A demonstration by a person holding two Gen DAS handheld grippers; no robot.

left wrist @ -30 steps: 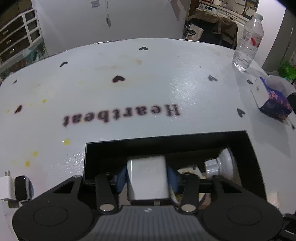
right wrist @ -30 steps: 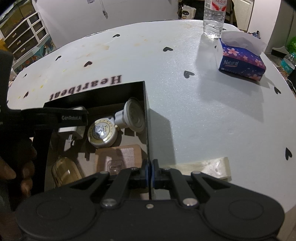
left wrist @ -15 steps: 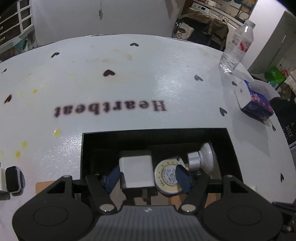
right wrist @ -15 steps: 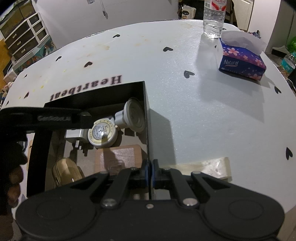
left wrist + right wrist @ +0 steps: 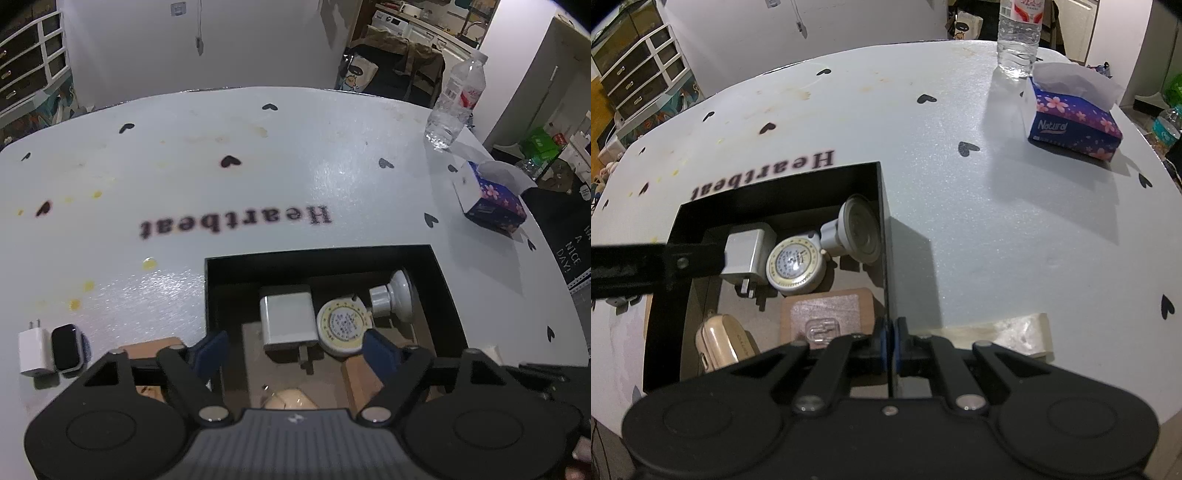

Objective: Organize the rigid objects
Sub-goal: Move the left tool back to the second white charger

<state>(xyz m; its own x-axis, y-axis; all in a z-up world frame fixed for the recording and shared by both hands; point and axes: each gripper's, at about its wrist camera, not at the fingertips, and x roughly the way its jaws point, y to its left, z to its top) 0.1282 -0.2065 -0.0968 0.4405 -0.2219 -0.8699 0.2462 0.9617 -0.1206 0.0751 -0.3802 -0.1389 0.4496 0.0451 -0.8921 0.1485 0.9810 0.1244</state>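
Jaws of the left gripper (image 5: 295,349) are opening above the white cube-shaped plastic charger (image 5: 287,320) lying free inside the black rectangular box (image 5: 884,221), whose wall the right gripper (image 5: 889,341) pinches, so lifting straight clear should avoid nudging it.

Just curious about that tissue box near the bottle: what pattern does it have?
The tissue box is dark blue with pink flowers, clearest in the right wrist view.

Home (drawers (image 5: 639,70), washer (image 5: 388,20))
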